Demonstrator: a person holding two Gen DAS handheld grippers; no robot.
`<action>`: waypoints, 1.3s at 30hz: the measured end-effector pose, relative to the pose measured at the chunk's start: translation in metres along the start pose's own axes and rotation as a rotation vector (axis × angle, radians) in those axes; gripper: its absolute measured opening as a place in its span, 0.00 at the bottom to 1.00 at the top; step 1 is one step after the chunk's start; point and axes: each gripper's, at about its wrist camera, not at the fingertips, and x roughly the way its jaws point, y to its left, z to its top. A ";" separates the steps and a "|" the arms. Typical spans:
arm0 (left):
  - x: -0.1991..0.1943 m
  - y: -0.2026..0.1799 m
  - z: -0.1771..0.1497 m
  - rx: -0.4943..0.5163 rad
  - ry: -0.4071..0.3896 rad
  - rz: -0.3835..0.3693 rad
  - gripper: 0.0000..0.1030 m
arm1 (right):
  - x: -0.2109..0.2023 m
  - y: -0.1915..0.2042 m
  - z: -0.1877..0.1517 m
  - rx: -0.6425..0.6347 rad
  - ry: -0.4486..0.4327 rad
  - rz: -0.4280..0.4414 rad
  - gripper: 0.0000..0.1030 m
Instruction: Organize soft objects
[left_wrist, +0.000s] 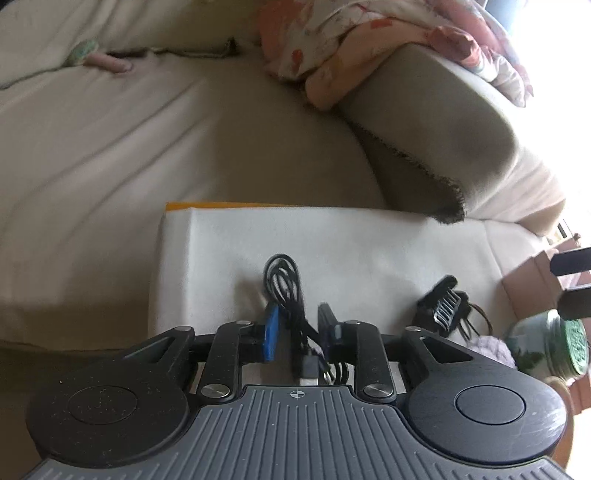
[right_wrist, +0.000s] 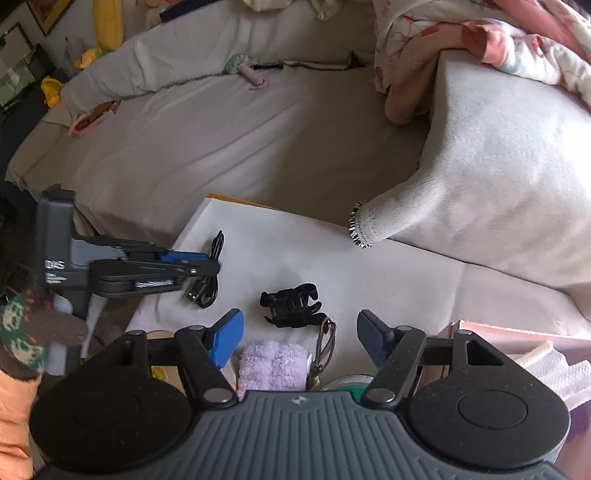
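Note:
A coiled black USB cable (left_wrist: 286, 291) lies on a white cloth (left_wrist: 369, 251) at the sofa's front edge. My left gripper (left_wrist: 297, 328) has its fingers on either side of the cable, narrowly apart, not clamped. In the right wrist view the left gripper (right_wrist: 210, 264) reaches in from the left over the cable (right_wrist: 208, 280). My right gripper (right_wrist: 299, 339) is open and empty above a black hair claw clip (right_wrist: 291, 304), a lilac fluffy item (right_wrist: 273, 363) and a brown cord loop (right_wrist: 327, 343).
A grey sofa seat (right_wrist: 221, 147) lies beyond the cloth, with a grey blanket corner (right_wrist: 480, 166) and a pink patterned quilt (right_wrist: 461, 33) at right. A small plush toy (right_wrist: 245, 68) sits at the sofa back. A green-lidded jar (left_wrist: 554, 347) and boxes stand at right.

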 end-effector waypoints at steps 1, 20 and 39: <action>0.002 -0.003 -0.002 0.014 -0.003 0.011 0.25 | 0.001 0.000 0.002 0.004 0.006 -0.004 0.67; -0.026 -0.008 -0.056 0.121 -0.039 -0.018 0.17 | 0.114 0.019 0.039 0.026 0.281 -0.070 0.40; -0.229 -0.118 -0.030 0.221 -0.466 -0.030 0.13 | -0.208 -0.020 -0.027 -0.018 -0.369 0.057 0.33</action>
